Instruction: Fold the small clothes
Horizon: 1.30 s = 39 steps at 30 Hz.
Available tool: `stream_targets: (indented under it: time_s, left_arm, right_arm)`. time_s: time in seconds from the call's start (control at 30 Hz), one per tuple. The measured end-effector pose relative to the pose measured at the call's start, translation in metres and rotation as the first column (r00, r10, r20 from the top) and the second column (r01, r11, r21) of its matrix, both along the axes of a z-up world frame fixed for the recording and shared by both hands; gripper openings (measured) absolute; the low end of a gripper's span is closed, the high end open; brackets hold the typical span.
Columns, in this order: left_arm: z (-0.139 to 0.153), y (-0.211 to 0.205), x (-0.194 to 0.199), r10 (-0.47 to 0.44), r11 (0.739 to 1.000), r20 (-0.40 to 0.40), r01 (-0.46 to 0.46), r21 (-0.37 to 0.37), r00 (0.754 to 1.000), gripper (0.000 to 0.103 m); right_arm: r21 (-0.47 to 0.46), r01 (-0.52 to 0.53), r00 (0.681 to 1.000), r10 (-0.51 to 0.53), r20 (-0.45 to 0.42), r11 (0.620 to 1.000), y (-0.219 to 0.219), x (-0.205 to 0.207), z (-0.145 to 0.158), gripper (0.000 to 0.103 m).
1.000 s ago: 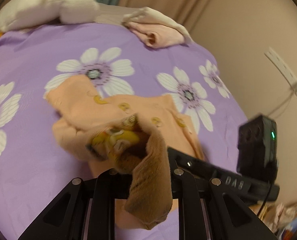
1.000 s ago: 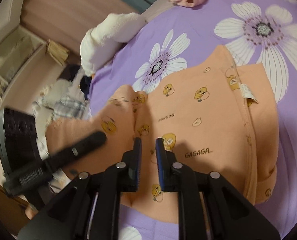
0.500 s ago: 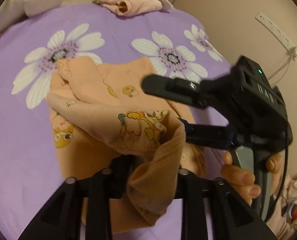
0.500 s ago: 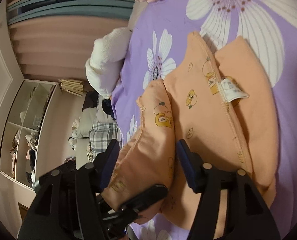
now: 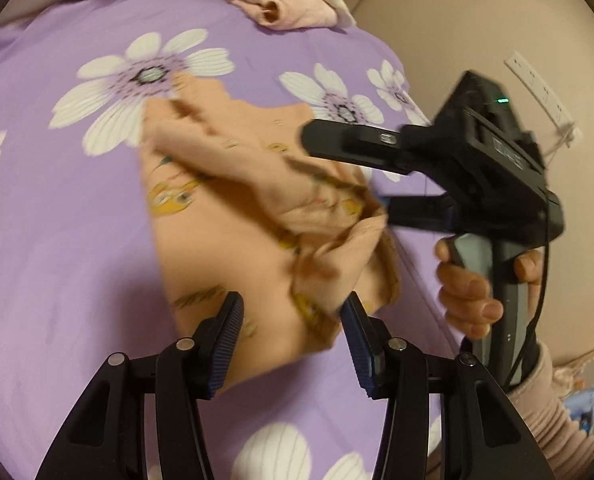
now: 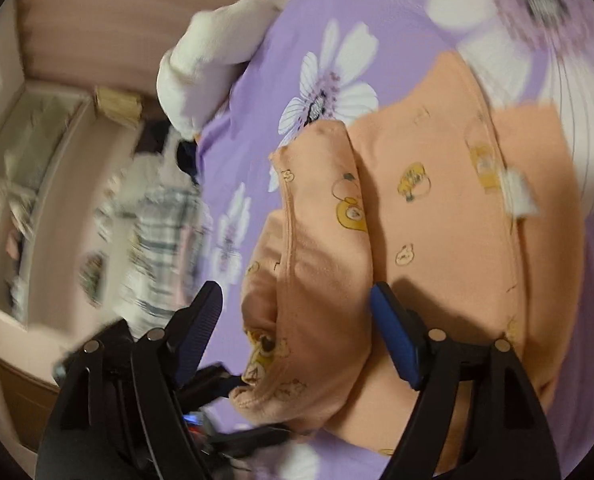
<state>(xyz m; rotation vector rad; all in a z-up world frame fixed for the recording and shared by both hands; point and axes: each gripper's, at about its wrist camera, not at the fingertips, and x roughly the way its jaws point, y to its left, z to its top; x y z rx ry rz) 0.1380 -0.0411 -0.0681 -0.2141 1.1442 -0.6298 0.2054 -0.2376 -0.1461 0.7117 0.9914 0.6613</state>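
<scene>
Both my tools have just been opening. My left tool [image 5: 293, 332] is standing apart, letting the sleeve it was pinching drop across the orange garment [image 5: 217, 216] on the purple bedsheet [image 5: 57, 240]. My right tool [image 6: 297, 320] is gaping wide around the folded sleeve, pads clear of it. I am judging this fold laid and released. The left view is showing my hand [image 5: 469, 292] on the right tool's handle; the right view is showing the garment's white label [image 6: 519, 196].
</scene>
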Motion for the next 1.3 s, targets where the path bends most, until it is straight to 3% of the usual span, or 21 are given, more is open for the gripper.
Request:
stream_targets:
  time_s: [0.07, 0.17, 0.23, 0.3, 0.37, 0.4, 0.43, 0.47, 0.53, 0.63, 0.7, 0.77, 0.87, 0.93, 1.0, 1.1, 1.17, 1.23, 1.3]
  left_arm:
    - [-0.004, 0.007, -0.002, 0.016, 1.000, -0.014, -0.016, -0.013, 1.000, 0.048]
    - [-0.008, 0.014, -0.004, 0.038, 0.999, -0.032, -0.039, -0.034, 0.999, 0.048]
    - [-0.009, 0.017, -0.004, 0.039, 0.998, -0.036, -0.041, -0.054, 0.999, 0.048]
    - [-0.009, 0.018, -0.006, 0.041, 0.997, -0.035, -0.043, -0.062, 0.999, 0.048]
    - [-0.010, 0.021, -0.008, 0.041, 0.997, -0.039, -0.043, -0.069, 0.998, 0.048]
    - [-0.011, 0.021, -0.008, 0.042, 0.996, -0.042, -0.045, -0.074, 0.998, 0.048]
    - [-0.012, 0.022, -0.008, 0.044, 0.996, -0.048, -0.048, -0.079, 0.998, 0.048]
    - [-0.013, 0.025, -0.009, 0.046, 0.995, -0.055, -0.051, -0.082, 0.997, 0.048]
    - [-0.016, 0.029, -0.009, 0.055, 0.995, -0.065, -0.060, -0.085, 0.996, 0.048]
    - [-0.020, 0.036, -0.008, 0.069, 0.993, -0.077, -0.076, -0.092, 0.995, 0.048]
    - [-0.022, 0.041, -0.010, 0.078, 0.991, -0.084, -0.086, -0.099, 0.993, 0.048]
    - [-0.024, 0.043, -0.009, 0.086, 0.990, -0.090, -0.096, -0.105, 0.992, 0.048]
    - [-0.026, 0.045, -0.006, 0.093, 0.989, -0.096, -0.104, -0.109, 0.991, 0.048]
    - [-0.027, 0.047, -0.006, 0.100, 0.988, -0.102, -0.112, -0.111, 0.990, 0.048]
    - [-0.028, 0.049, -0.007, 0.107, 0.986, -0.107, -0.119, -0.115, 0.988, 0.048]
    - [-0.028, 0.052, -0.007, 0.117, 0.985, -0.112, -0.130, -0.115, 0.987, 0.048]
    - [-0.028, 0.053, -0.004, 0.122, 0.984, -0.114, -0.135, -0.114, 0.986, 0.048]
    - [-0.027, 0.054, -0.004, 0.128, 0.984, -0.115, -0.141, -0.113, 0.985, 0.048]
    - [-0.026, 0.055, -0.004, 0.131, 0.983, -0.116, -0.144, -0.114, 0.985, 0.048]
  right_arm:
    - [-0.114, -0.034, 0.997, 0.042, 0.066, 0.993, 0.013, -0.005, 0.013, 0.079]
    - [-0.301, -0.061, 0.984, 0.108, 0.144, 0.952, 0.037, -0.009, 0.029, 0.079]
    - [-0.418, -0.067, 0.972, 0.154, 0.178, 0.906, 0.054, -0.011, 0.035, 0.079]
    - [-0.551, -0.060, 0.964, 0.192, 0.186, 0.833, 0.075, -0.008, 0.035, 0.077]
    - [-0.656, -0.029, 0.962, 0.200, 0.187, 0.754, 0.083, -0.001, 0.027, 0.069]
    - [-0.682, -0.028, 0.963, 0.202, 0.176, 0.730, 0.084, 0.005, 0.022, 0.055]
    - [-0.683, -0.037, 0.967, 0.199, 0.161, 0.729, 0.083, 0.009, 0.017, 0.042]
    - [-0.678, -0.039, 0.972, 0.185, 0.145, 0.734, 0.079, 0.015, 0.012, 0.039]
    - [-0.668, -0.009, 0.979, 0.144, 0.147, 0.744, 0.068, 0.021, 0.006, 0.019]
    - [-0.428, 0.036, 0.993, 0.018, 0.120, 0.903, 0.026, 0.025, 0.004, 0.015]
    - [-0.287, 0.092, 0.993, -0.066, 0.098, 0.954, -0.006, 0.023, -0.005, 0.016]
    - [-0.181, 0.121, 0.992, -0.115, 0.045, 0.976, -0.030, 0.021, -0.018, 0.019]
    - [-0.069, 0.164, 0.986, -0.165, -0.006, 0.984, -0.059, 0.016, -0.035, 0.022]
    - [-0.025, 0.160, 0.987, -0.160, -0.006, 0.987, -0.066, 0.017, -0.037, 0.034]
    - [0.003, 0.152, 0.988, -0.152, 0.001, 0.988, -0.068, 0.019, -0.034, 0.041]
    - [-0.016, 0.153, 0.988, -0.153, 0.006, 0.988, -0.061, 0.021, -0.030, 0.041]
    - [-0.048, 0.152, 0.988, -0.151, 0.014, 0.987, -0.050, 0.027, -0.031, 0.037]
    - [-0.094, 0.153, 0.988, -0.151, 0.027, 0.984, -0.043, 0.030, -0.029, 0.010]
    - [-0.141, 0.163, 0.986, -0.159, 0.044, 0.976, -0.040, 0.032, -0.027, 0.008]
